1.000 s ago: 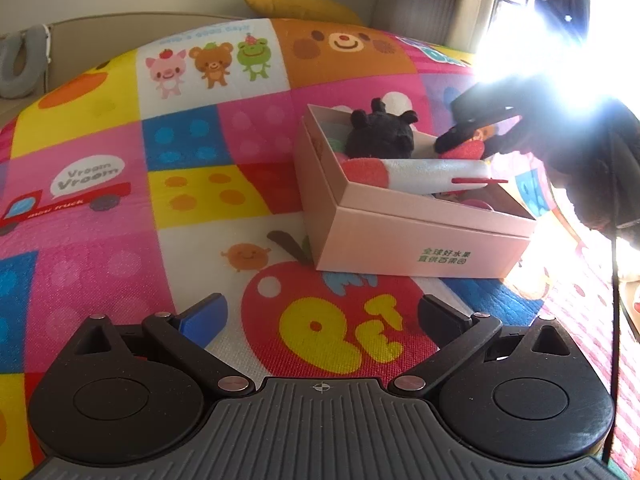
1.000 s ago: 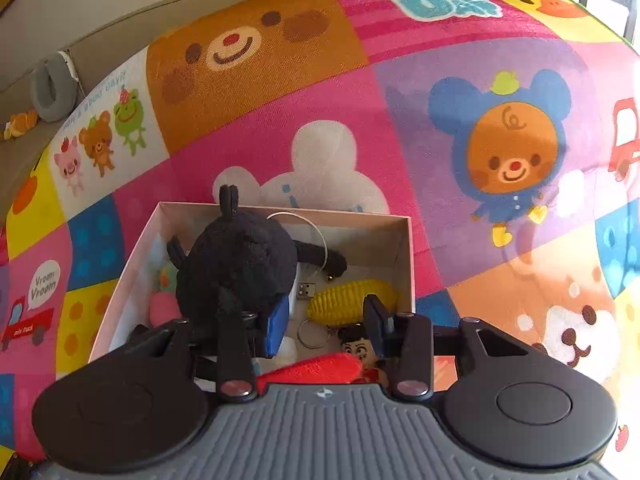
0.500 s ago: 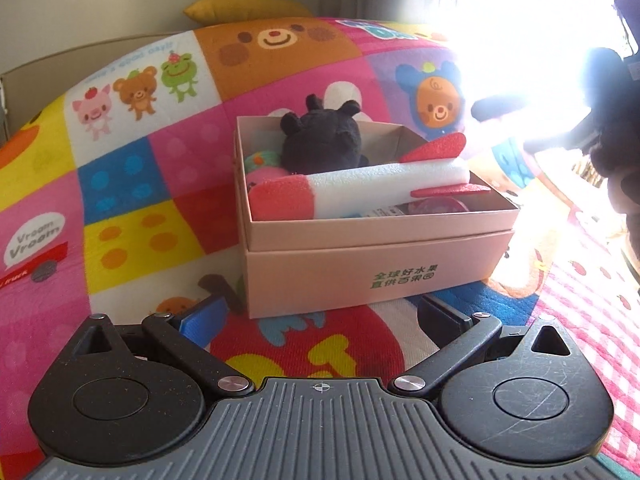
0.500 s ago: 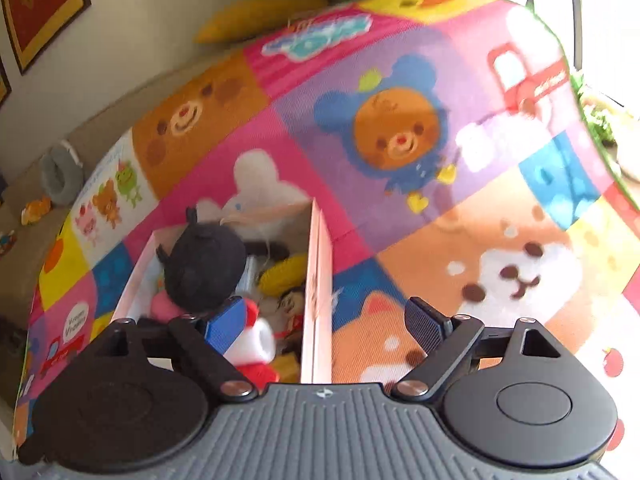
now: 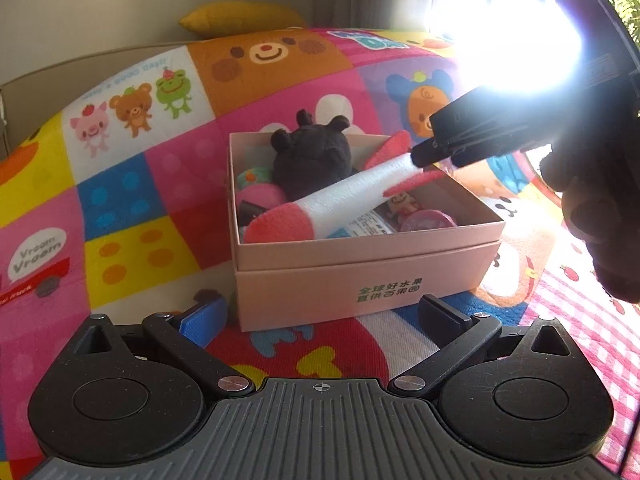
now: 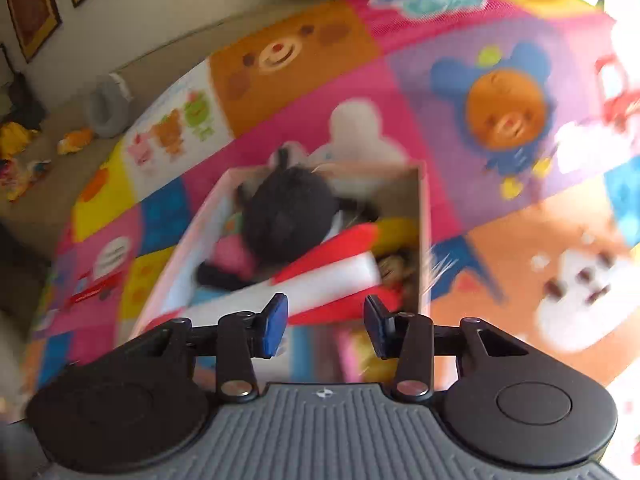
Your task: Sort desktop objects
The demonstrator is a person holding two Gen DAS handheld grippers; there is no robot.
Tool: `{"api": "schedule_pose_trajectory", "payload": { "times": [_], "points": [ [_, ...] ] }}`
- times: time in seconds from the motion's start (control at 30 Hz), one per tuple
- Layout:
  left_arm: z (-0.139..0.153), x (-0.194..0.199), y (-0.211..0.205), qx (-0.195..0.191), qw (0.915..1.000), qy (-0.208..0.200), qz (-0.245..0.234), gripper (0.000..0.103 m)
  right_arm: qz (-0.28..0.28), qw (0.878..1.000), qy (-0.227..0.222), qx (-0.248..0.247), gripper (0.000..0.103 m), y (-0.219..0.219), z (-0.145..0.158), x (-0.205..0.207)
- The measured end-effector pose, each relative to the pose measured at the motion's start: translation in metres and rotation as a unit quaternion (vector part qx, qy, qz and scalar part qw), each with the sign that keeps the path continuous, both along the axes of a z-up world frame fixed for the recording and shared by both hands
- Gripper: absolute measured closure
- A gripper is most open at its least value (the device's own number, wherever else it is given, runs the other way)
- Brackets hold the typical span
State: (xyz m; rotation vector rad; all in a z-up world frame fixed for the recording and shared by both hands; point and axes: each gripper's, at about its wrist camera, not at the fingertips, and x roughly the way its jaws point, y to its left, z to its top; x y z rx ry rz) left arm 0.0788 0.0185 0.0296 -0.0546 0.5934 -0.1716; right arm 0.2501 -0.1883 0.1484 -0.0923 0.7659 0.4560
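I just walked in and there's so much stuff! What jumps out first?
The pink box sits in the middle of the bright cartoon play mat, stuffed with toys. A white foam rocket with red tips lies slanted across it, in front of a black plush toy. The right gripper is at the rocket's tail end.

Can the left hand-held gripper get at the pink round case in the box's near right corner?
Probably yes: the left hand-held gripper is open and empty before the box, and the pink round case lies uncovered, though the foam rocket crowds it.
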Motion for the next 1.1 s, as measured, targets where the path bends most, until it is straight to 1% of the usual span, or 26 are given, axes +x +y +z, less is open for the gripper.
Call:
{"api": "schedule_pose_trajectory", "payload": {
  "times": [0.03,0.07,0.13,0.17,0.2,0.27,0.33,0.4,0.43,0.47,0.5,0.6,0.7,0.83,0.87,0.93,0.97,1.0,1.03,1.07,1.1],
  "points": [
    [-0.001,-0.001,0.002,-0.001,1.0,0.0,0.0,0.0,-0.02,0.999,-0.043,-0.023,0.061,0.0,0.002,-0.002],
    [-0.001,-0.001,0.003,0.0,1.0,0.0,0.0,0.0,-0.026,0.998,-0.058,-0.023,0.061,-0.003,0.003,-0.002],
    [-0.003,0.001,0.004,-0.001,1.0,0.002,0.002,0.0,-0.02,0.999,-0.034,0.014,0.056,-0.018,0.005,0.001],
    [-0.003,0.003,0.004,-0.004,1.0,0.003,0.003,0.0,-0.021,0.999,-0.022,0.025,0.047,-0.023,0.004,0.002],
    [-0.003,0.004,0.004,-0.008,1.0,0.003,0.002,0.0,-0.026,0.999,-0.016,0.03,0.033,-0.028,0.002,0.004],
    [-0.003,0.006,0.002,-0.013,0.9999,0.002,-0.004,0.0,-0.038,0.999,-0.012,0.031,0.024,-0.033,-0.004,0.004],
    [-0.004,0.008,-0.001,-0.008,0.9999,-0.001,-0.011,0.0,-0.033,0.998,0.013,0.047,0.02,-0.037,-0.011,0.01],
    [-0.005,0.011,-0.002,0.001,0.9999,-0.002,-0.01,0.0,-0.004,0.993,0.067,0.095,0.009,-0.039,-0.018,0.02],
    [-0.005,0.014,-0.002,0.0,1.0,0.0,-0.009,0.0,0.008,0.99,0.087,0.114,0.009,-0.038,-0.02,0.022],
    [-0.005,0.016,-0.001,-0.001,1.0,0.002,-0.007,0.0,0.018,0.986,0.1,0.129,0.006,-0.036,-0.024,0.024],
    [-0.005,0.017,-0.001,-0.001,1.0,0.002,-0.007,0.0,0.013,0.987,0.092,0.129,0.005,-0.032,-0.024,0.023],
    [-0.003,0.018,-0.003,0.002,1.0,0.001,-0.009,0.0,0.011,0.992,0.061,0.111,0.006,-0.017,-0.022,0.024],
    [-0.003,0.017,-0.006,0.003,1.0,0.002,-0.006,0.0,0.001,0.992,0.058,0.112,0.006,-0.012,-0.021,0.031],
    [-0.002,0.016,-0.008,0.001,1.0,0.003,-0.007,0.0,0.006,0.994,0.038,0.104,0.006,-0.015,-0.02,0.029],
    [-0.002,0.015,-0.008,0.001,1.0,0.004,-0.008,0.0,0.002,0.995,0.026,0.093,0.006,-0.015,-0.018,0.025],
    [-0.002,0.013,-0.007,0.001,1.0,0.006,-0.007,0.0,-0.015,0.998,-0.03,0.057,0.009,-0.014,-0.009,0.012],
    [-0.003,0.012,-0.007,0.0,1.0,0.009,-0.004,0.0,-0.014,0.998,-0.053,0.042,0.013,-0.013,-0.004,0.004],
    [-0.003,0.01,-0.006,0.0,0.9999,0.011,0.001,0.0,-0.006,0.997,-0.065,0.029,0.022,-0.01,0.003,-0.003],
    [-0.004,0.008,-0.006,0.002,0.9999,0.014,0.007,0.0,0.003,0.998,-0.061,0.025,0.028,-0.008,0.008,-0.008],
    [-0.005,0.006,-0.006,0.006,0.9997,0.017,0.013,0.0,0.015,0.999,-0.043,0.027,0.038,-0.006,0.012,-0.011],
    [-0.006,0.003,-0.006,0.009,0.9996,0.02,0.02,0.0,0.03,0.999,0.002,0.039,0.046,-0.004,0.014,-0.01]
  ]
}}
